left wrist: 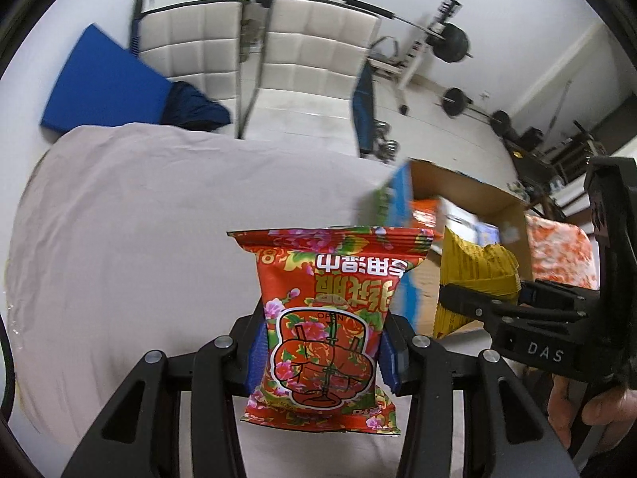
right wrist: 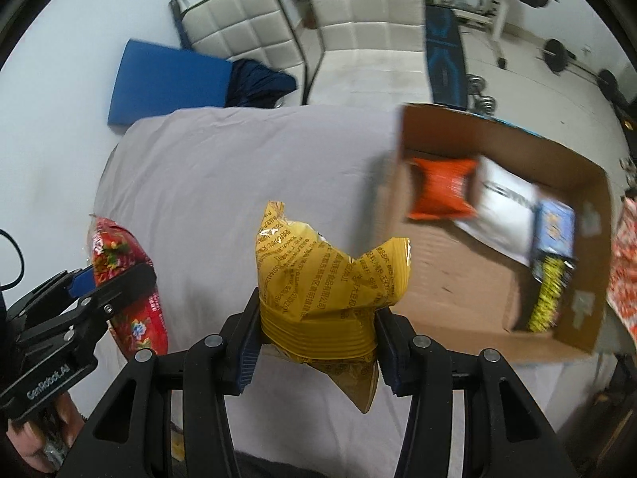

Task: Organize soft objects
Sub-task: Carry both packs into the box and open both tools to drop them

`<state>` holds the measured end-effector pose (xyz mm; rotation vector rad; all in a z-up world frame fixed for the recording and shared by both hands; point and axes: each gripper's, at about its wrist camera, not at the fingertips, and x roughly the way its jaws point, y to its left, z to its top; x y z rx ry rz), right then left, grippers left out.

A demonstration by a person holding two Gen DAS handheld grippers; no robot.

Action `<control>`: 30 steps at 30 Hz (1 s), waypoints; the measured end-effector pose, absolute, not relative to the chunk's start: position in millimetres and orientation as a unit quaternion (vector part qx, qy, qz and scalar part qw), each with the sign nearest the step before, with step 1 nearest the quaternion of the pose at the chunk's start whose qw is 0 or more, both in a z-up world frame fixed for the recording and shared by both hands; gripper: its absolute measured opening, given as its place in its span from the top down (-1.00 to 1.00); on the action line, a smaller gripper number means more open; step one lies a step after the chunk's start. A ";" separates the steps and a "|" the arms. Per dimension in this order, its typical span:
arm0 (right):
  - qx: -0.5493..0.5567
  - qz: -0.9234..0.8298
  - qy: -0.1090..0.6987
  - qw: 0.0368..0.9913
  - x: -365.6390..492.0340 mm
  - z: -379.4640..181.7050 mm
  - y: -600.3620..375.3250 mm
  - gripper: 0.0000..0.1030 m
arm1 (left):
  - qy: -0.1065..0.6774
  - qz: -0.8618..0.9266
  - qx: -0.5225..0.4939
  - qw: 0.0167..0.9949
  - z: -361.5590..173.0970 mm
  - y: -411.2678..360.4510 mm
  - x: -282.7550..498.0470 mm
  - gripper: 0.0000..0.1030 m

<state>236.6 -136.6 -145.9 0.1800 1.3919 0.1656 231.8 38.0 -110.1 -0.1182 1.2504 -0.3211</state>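
Observation:
My left gripper (left wrist: 320, 352) is shut on a red flowered snack bag (left wrist: 326, 318) and holds it above the sheet-covered table (left wrist: 139, 219). My right gripper (right wrist: 316, 342) is shut on a crumpled yellow snack bag (right wrist: 326, 275), held above the table just left of the cardboard box (right wrist: 458, 279). The box holds an orange bag (right wrist: 442, 189), a white packet (right wrist: 503, 207) and a blue and yellow packet (right wrist: 553, 247). The red bag (right wrist: 127, 279) and left gripper (right wrist: 103, 290) show at the left of the right wrist view; the yellow bag (left wrist: 473, 275) shows at the right of the left wrist view.
Two white padded chairs (right wrist: 358, 20) stand behind the table, with a blue mat (right wrist: 167, 79) and dark blue cloth (right wrist: 258, 83) beside them. Weight equipment (left wrist: 450, 40) stands at the back right. An orange patterned cloth (left wrist: 561, 255) lies right of the box.

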 end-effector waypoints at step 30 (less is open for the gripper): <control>0.149 -0.014 0.652 0.743 221.9 -189.2 -337.0 0.00 | 0.643 -0.200 -0.017 0.739 -170.2 -159.8 278.7 0.18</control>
